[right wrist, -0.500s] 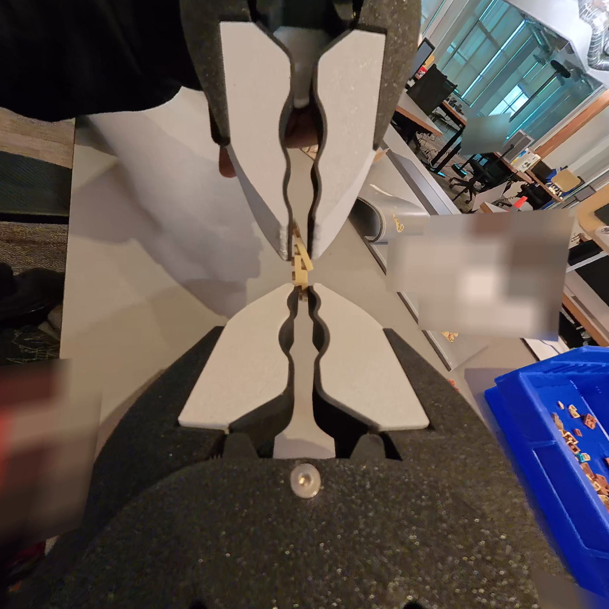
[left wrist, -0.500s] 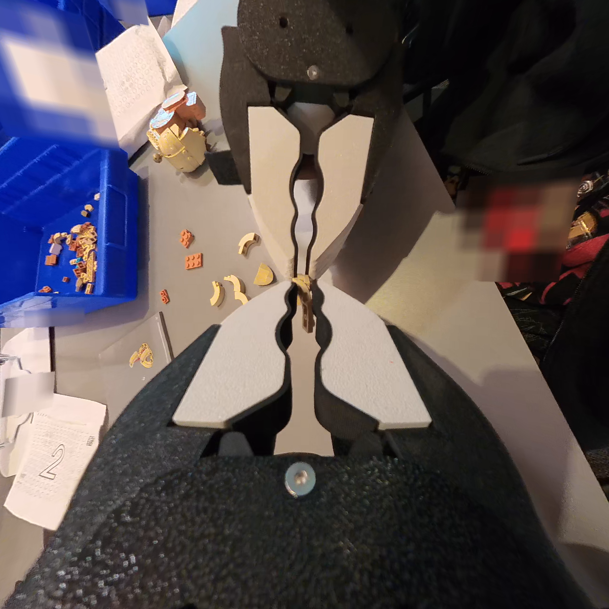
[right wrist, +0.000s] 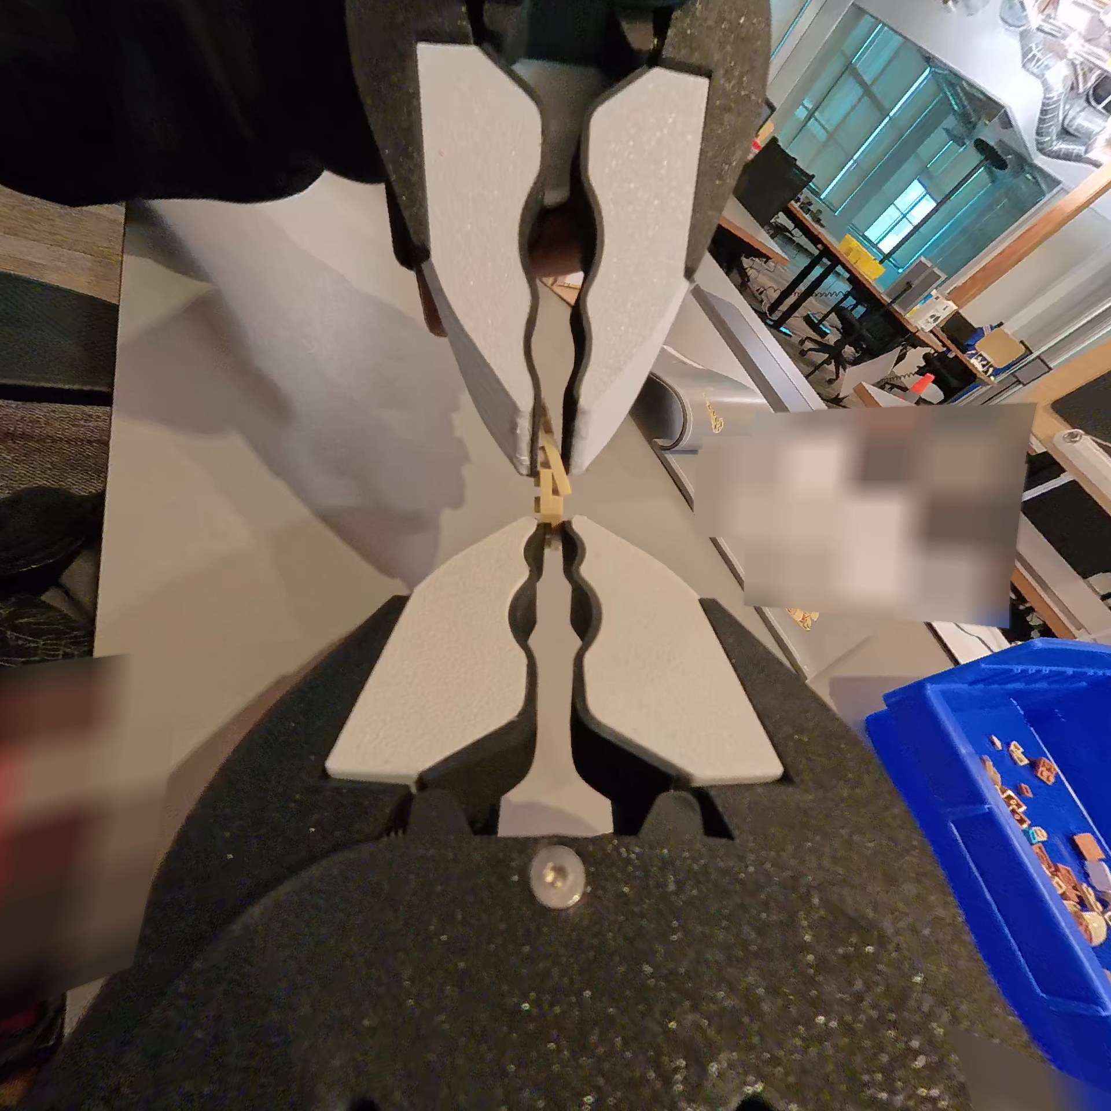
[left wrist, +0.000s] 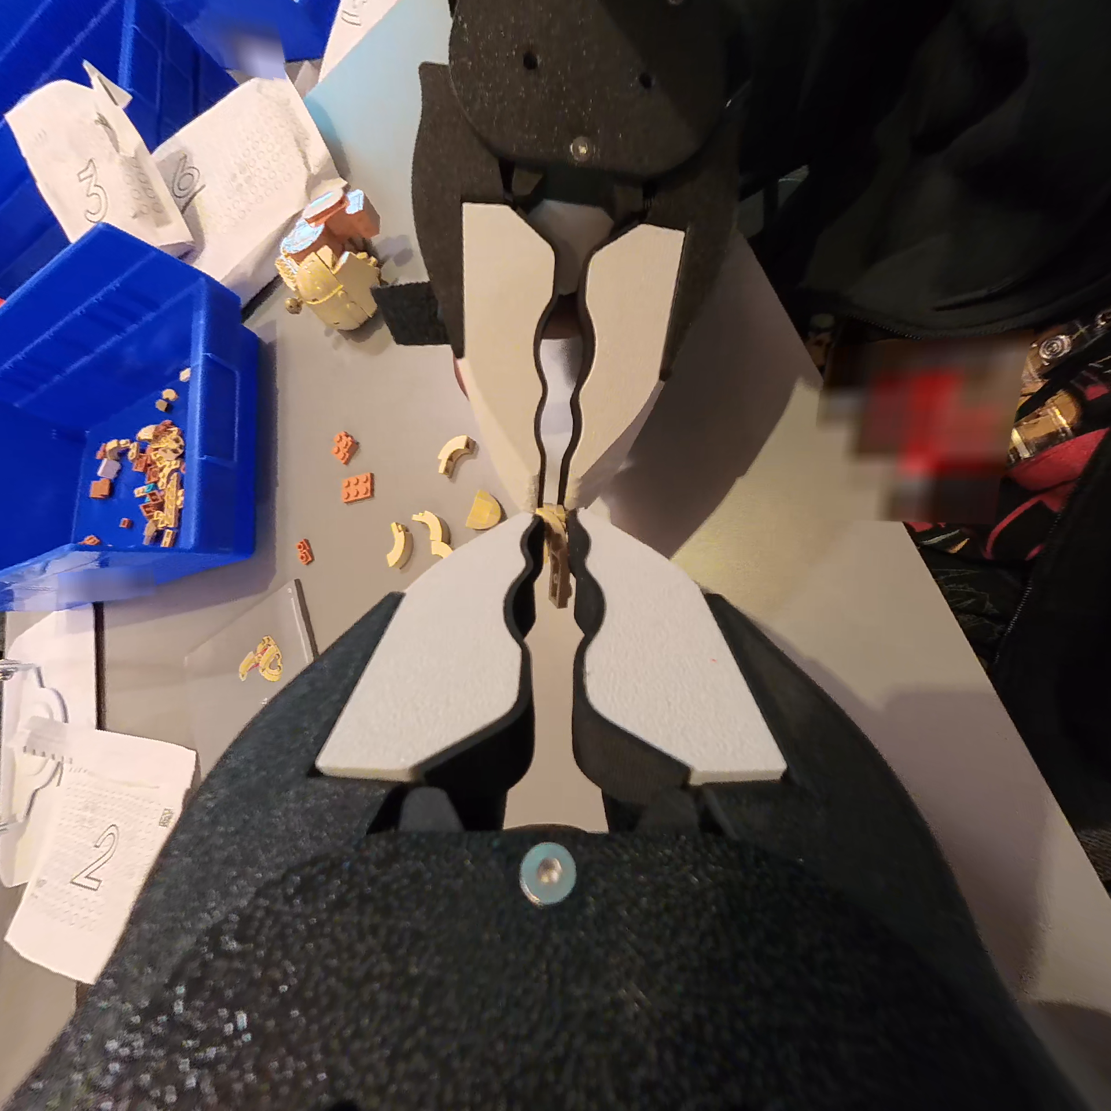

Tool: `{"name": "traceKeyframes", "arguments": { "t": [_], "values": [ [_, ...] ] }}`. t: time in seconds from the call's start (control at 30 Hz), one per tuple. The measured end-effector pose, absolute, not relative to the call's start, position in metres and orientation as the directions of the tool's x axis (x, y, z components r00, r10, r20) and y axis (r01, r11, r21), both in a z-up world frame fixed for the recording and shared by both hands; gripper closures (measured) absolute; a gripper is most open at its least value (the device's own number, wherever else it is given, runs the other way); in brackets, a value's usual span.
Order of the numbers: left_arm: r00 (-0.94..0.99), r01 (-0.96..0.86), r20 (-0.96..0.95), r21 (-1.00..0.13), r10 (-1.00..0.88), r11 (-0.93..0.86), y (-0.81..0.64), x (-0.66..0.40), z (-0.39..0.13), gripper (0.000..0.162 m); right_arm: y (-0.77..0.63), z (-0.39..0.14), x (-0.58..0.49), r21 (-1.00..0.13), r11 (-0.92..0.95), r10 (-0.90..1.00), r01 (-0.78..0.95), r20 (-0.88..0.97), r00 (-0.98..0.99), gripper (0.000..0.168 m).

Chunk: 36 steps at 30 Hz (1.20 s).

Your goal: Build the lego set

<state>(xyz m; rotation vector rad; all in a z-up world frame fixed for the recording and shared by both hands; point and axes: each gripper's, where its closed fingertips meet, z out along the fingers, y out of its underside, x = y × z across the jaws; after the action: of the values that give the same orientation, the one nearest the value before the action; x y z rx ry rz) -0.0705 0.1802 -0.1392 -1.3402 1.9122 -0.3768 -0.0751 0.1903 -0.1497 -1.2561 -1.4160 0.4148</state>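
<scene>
Lego pieces, tan and small, sit pinched between my two grippers at the centre of both frames, held in the air above the grey table [left wrist: 781,601]. My left gripper [left wrist: 552,544] is closed on a slim tan piece [left wrist: 558,565] whose long axis runs straight up the frame, along my fingers and toward the other tool. My right gripper [right wrist: 550,532], coming down from the top of the left wrist view and tip to tip with mine, is closed on a second tan piece [right wrist: 548,511]. In the right wrist view the two pieces meet end to end in the narrow gap between the tips, and the upper one [right wrist: 550,457] leans slightly to the right, so I judge the join not yet square. Both tools are equally near; the next push would run along that shared up-and-down line. Whether the studs have seated I cannot tell.

Loose tan curved pieces [left wrist: 421,535] and orange bricks [left wrist: 357,487] lie left of centre, a blue bin [left wrist: 228,457] of parts at the left edge, and a half-built tan model [left wrist: 330,282] in the upper left.
</scene>
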Motion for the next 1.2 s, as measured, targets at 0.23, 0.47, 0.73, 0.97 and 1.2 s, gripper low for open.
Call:
{"name": "traceKeyframes", "arguments": {
  "t": [0.23, 0.47, 0.73, 0.97, 1.2],
  "values": [
    [-0.125, -0.648, -0.398, -0.660, -0.909, 0.379, 0.183, -0.070, -0.140, 0.155, 0.193, -0.151, -0.075, -0.834, 0.334, 0.857, 0.438, 0.462, 0.227, 0.162],
    [-0.092, -0.605, -0.330, -0.731, -0.939, 0.316, 0.182, -0.070, -0.142, 0.155, 0.194, -0.152, -0.074, -0.853, 0.301, 0.877, 0.427, 0.423, 0.226, 0.155],
    [-0.071, -0.531, -0.229, -0.815, -0.971, 0.231, 0.179, -0.069, -0.141, 0.155, 0.192, -0.150, -0.072, -0.874, 0.280, 0.901, 0.396, 0.382, 0.204, 0.151],
    [-0.072, -0.507, -0.190, -0.838, -0.979, 0.200, 0.178, -0.067, -0.145, 0.155, 0.187, -0.158, -0.072, -0.870, 0.261, 0.928, 0.419, 0.345, 0.138, 0.139],
    [-0.076, -0.461, -0.164, -0.869, -0.984, 0.180, 0.176, -0.061, -0.145, 0.155, 0.185, -0.148, -0.073, -0.882, 0.295, 0.914, 0.366, 0.372, 0.160, 0.144]
  ]
}}
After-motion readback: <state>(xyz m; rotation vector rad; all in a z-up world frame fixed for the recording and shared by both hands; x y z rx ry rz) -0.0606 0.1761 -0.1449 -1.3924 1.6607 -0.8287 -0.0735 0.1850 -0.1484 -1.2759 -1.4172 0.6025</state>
